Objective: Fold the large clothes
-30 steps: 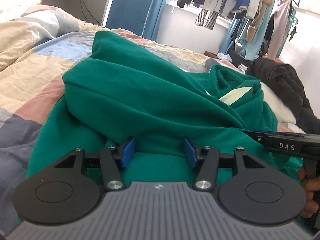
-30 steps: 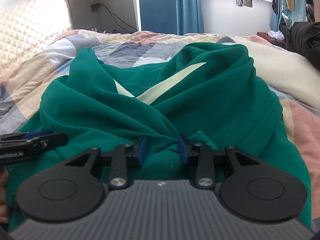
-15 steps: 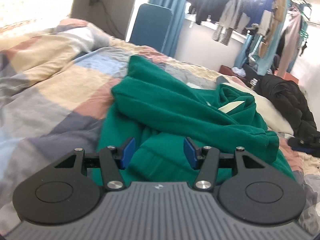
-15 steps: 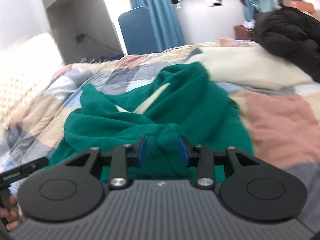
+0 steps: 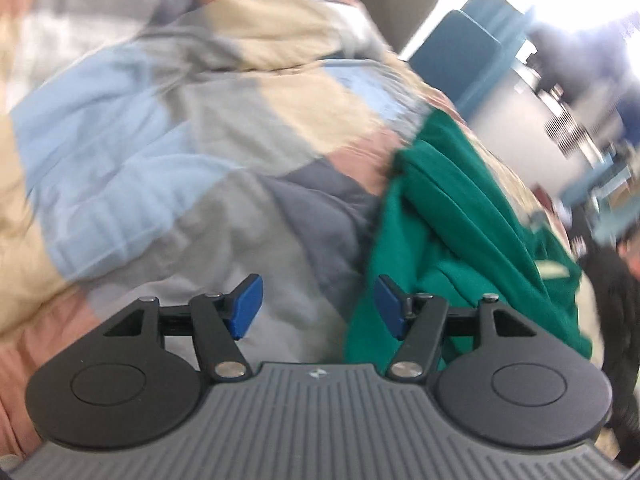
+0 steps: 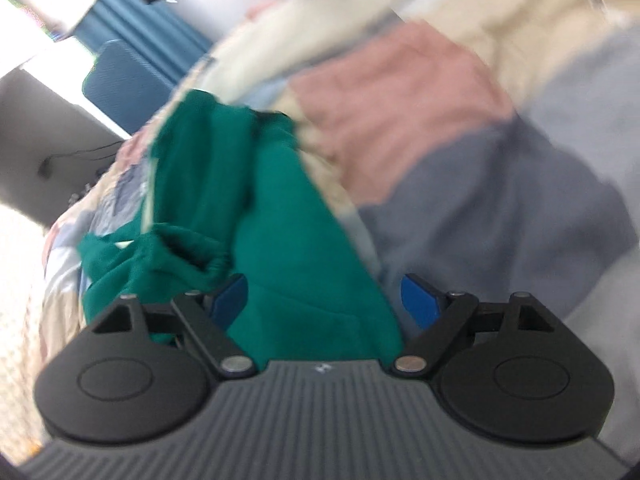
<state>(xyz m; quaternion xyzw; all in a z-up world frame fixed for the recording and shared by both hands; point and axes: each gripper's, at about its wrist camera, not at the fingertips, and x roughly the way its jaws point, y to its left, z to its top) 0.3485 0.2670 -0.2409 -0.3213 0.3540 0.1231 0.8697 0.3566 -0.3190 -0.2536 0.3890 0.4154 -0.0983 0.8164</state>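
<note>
A large green sweatshirt [image 5: 460, 232] lies crumpled on a patchwork quilt [image 5: 160, 140]. In the left wrist view it is to the right; my left gripper [image 5: 318, 306] is open and empty, over the quilt at the garment's left edge. In the right wrist view the sweatshirt [image 6: 288, 224] runs from the left centre down between the fingers. My right gripper [image 6: 326, 300] is open wide, with the garment's right edge lying in the gap, not clamped. Both views are tilted and motion-blurred.
The quilt [image 6: 480, 140] covers the bed in beige, pink, blue and grey patches. A blue chair [image 5: 456, 60] stands beyond the bed by a white wall. A dark jacket [image 5: 616, 280] lies at the far right. Blue curtains [image 6: 152, 20] hang behind.
Both grippers have swung outward and tilted, left one left, right one right, to the garment's side edges. The right jaws have opened wider. The views are now blurred.
</note>
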